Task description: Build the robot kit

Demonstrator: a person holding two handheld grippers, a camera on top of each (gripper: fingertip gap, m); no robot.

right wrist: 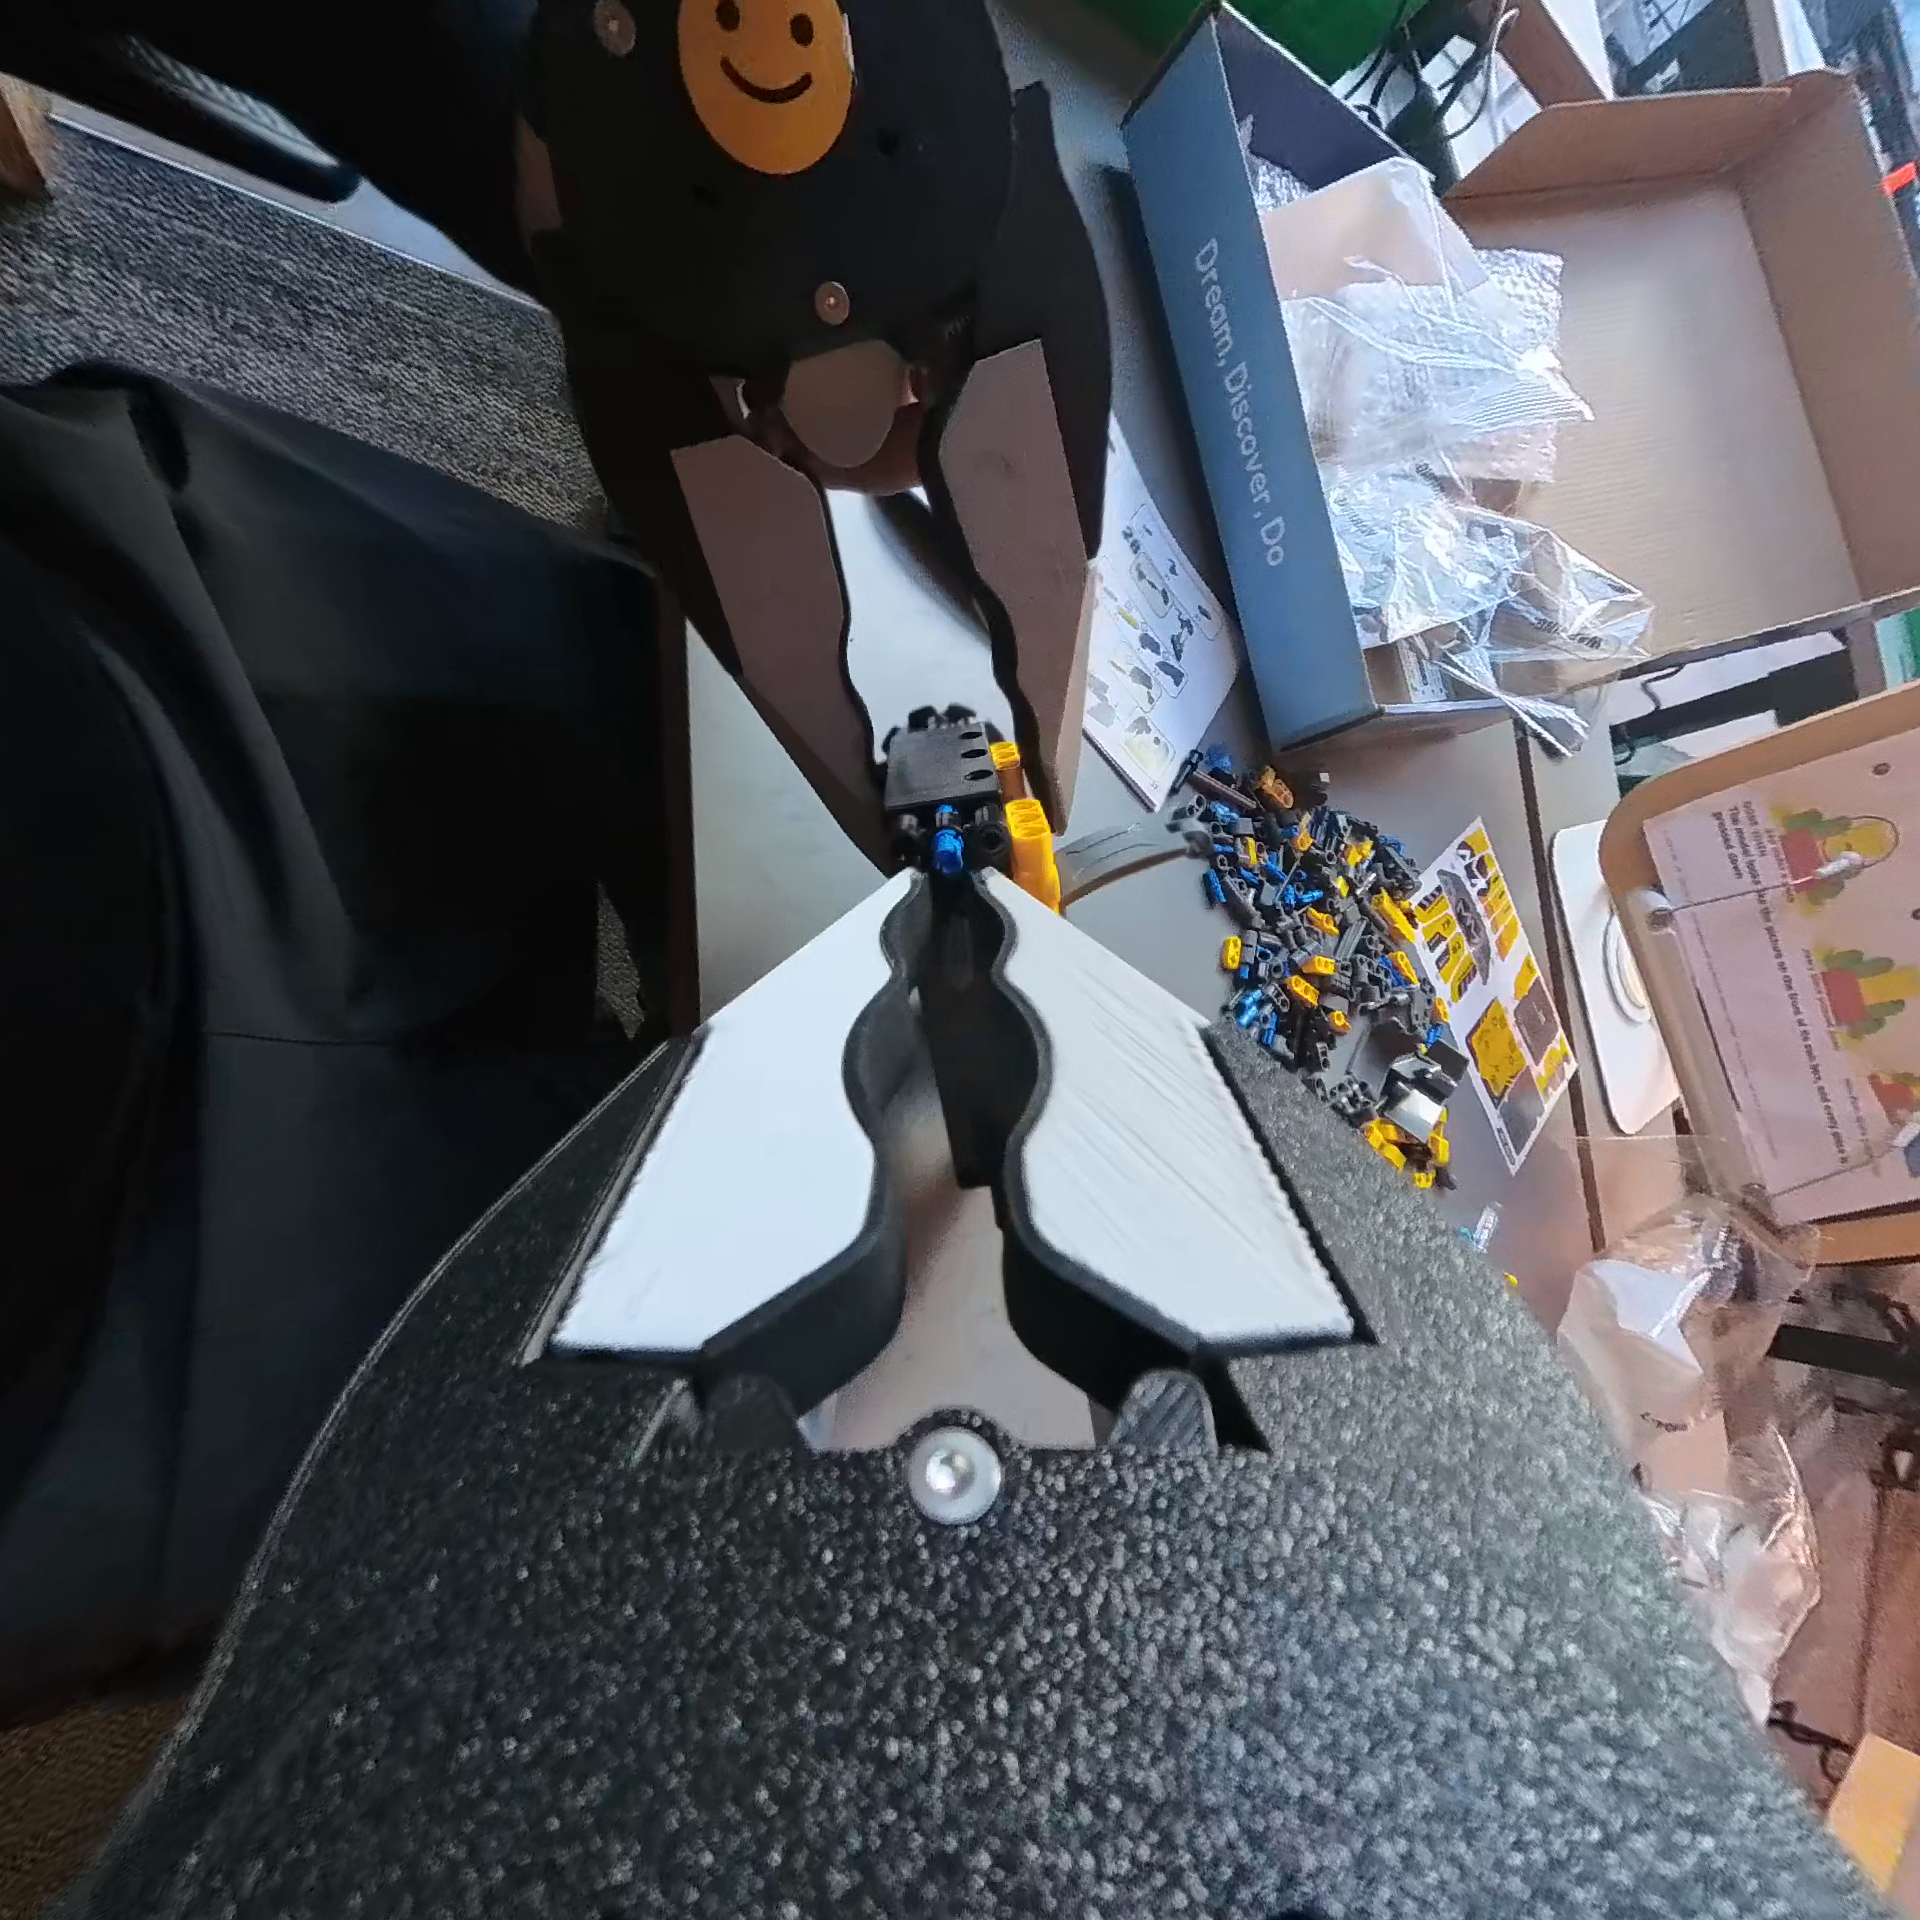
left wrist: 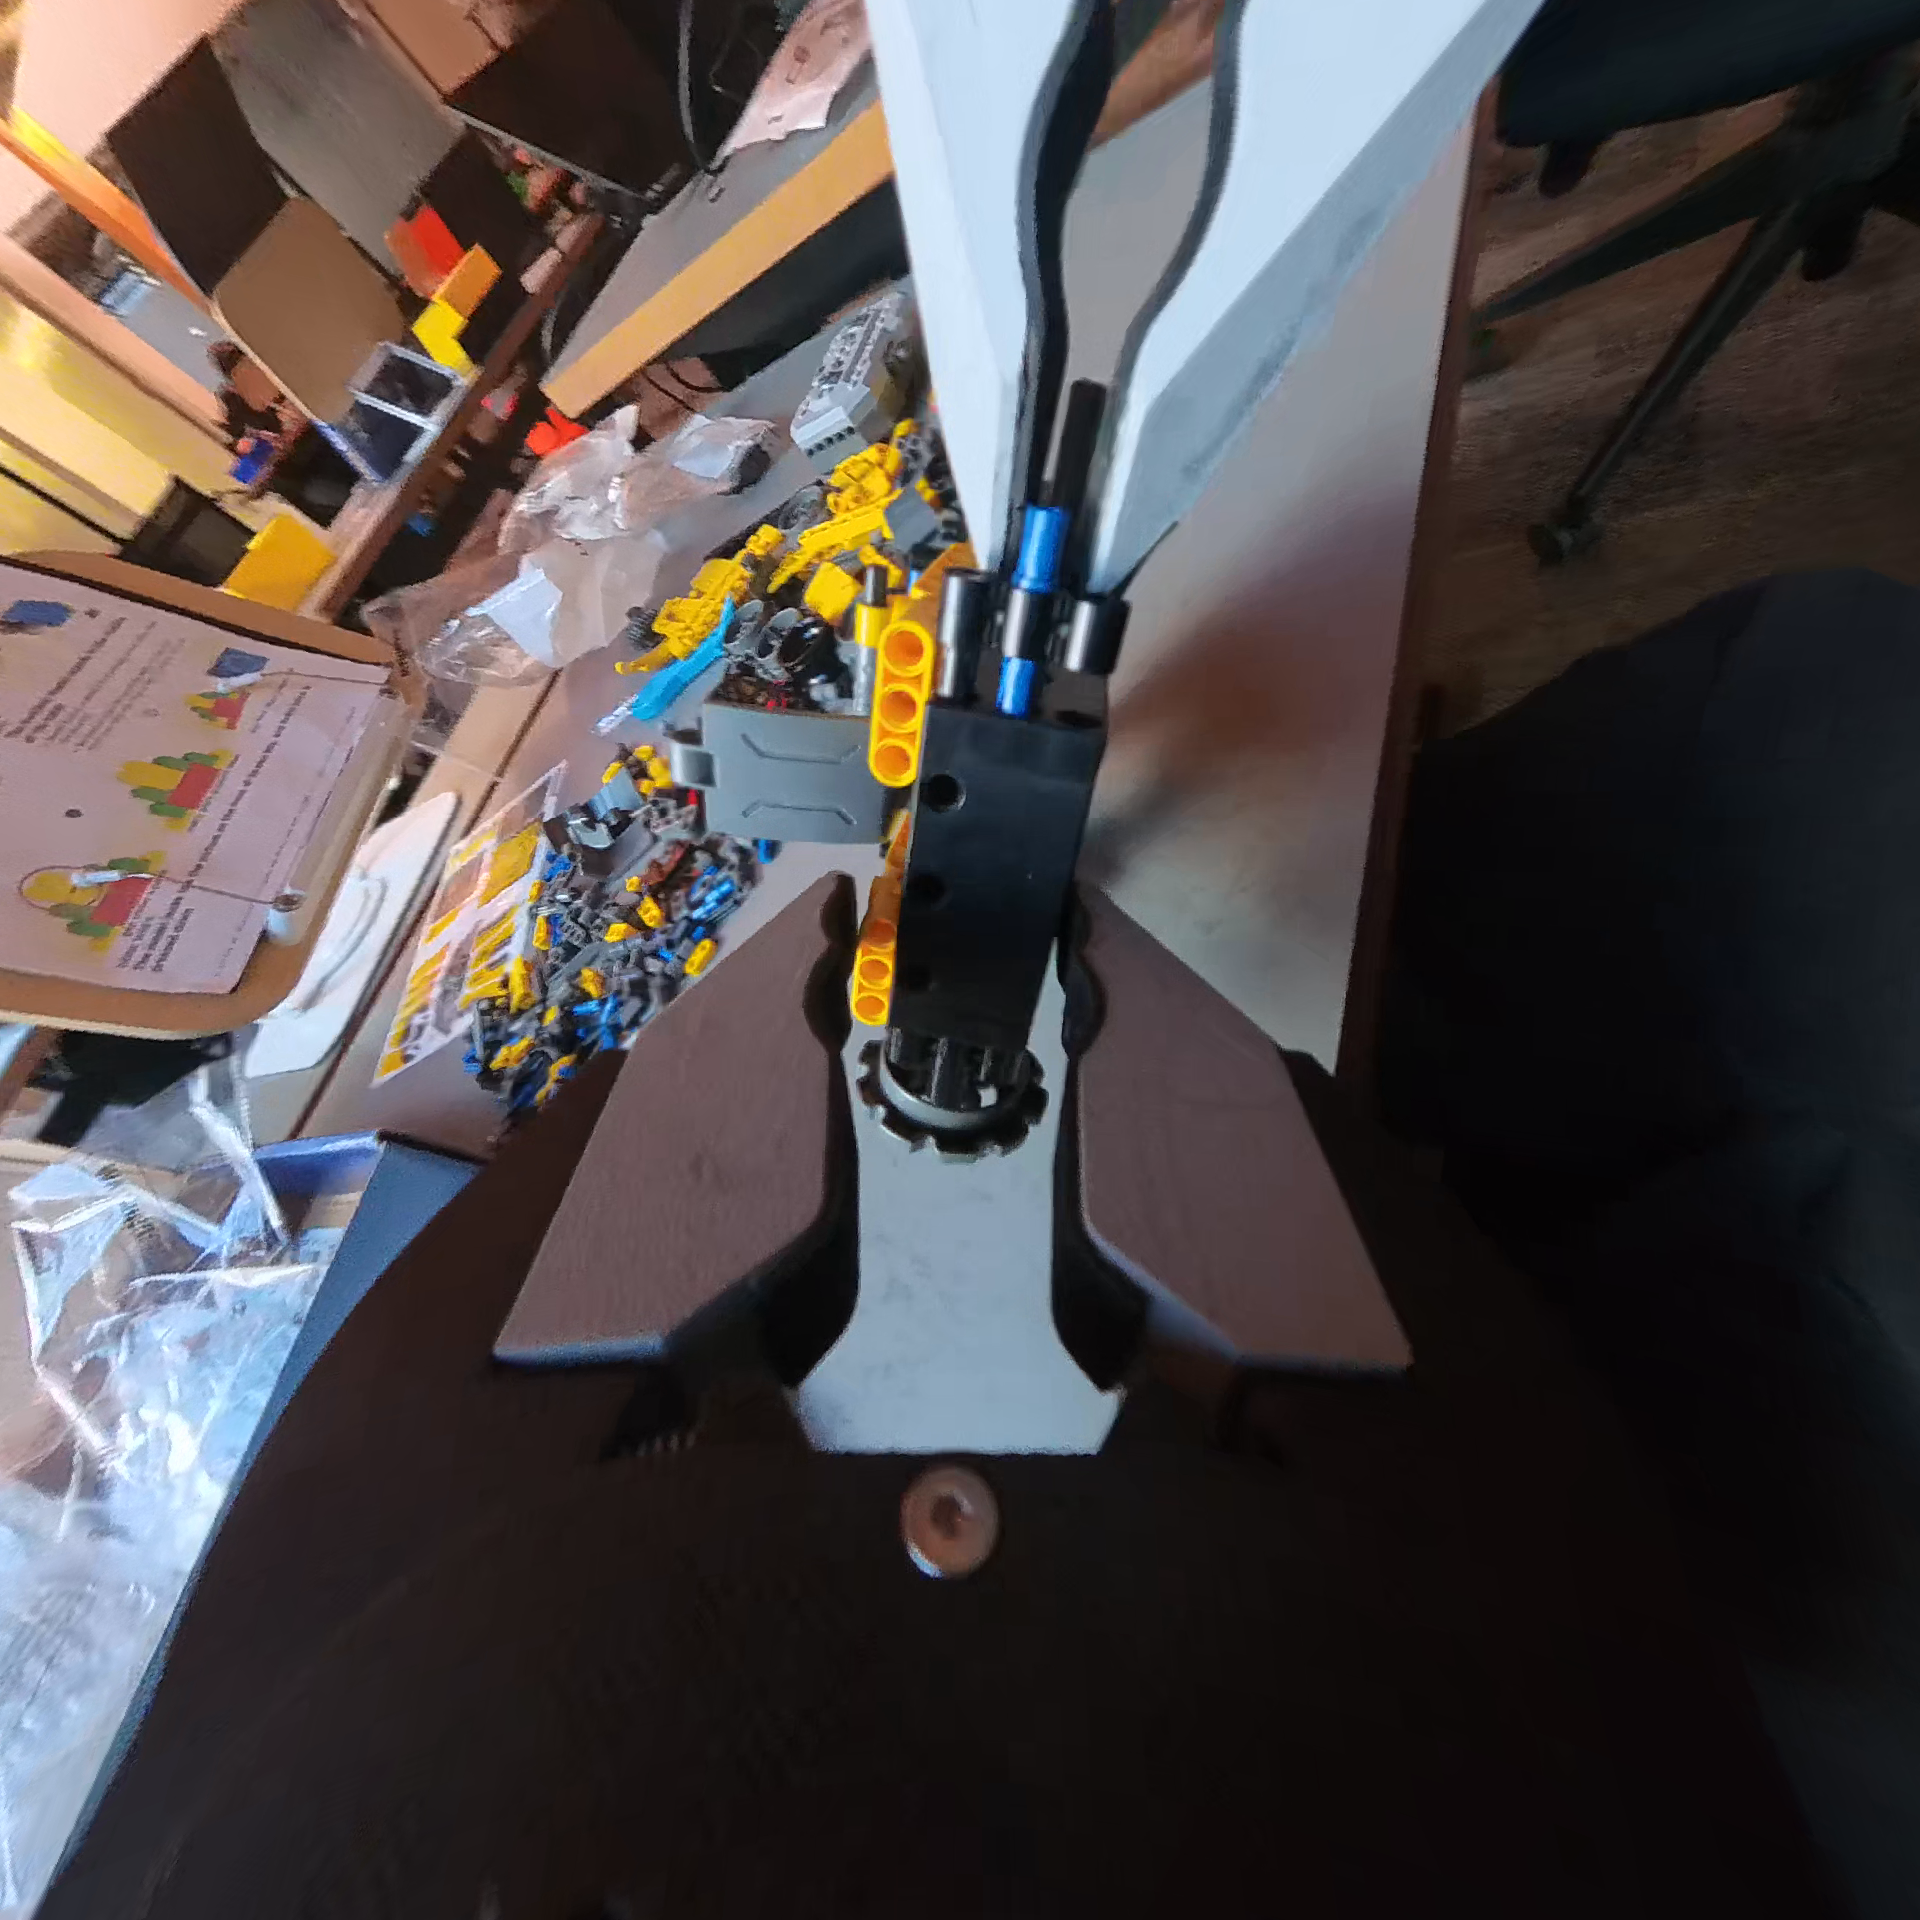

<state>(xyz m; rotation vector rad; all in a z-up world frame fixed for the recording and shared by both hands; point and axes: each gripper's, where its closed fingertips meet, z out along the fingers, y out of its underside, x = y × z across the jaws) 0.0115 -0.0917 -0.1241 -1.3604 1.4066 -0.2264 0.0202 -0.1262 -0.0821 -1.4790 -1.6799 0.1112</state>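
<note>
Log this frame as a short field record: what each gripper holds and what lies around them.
left gripper: shut on black-and-yellow brick assembly
right gripper: shut on black axle, its tip at the assembly's blue pin
table: loose brick pile, sticker sheet, instruction booklet
boxes: blue box holding plastic bags

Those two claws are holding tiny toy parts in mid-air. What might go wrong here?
1. The right claw pinches a thin black rod only at its tips; pushing could make it slip or tilt.
2. The left claw grips the black block assembly above the table; if dropped, it could vanish among the loose pieces.
</note>
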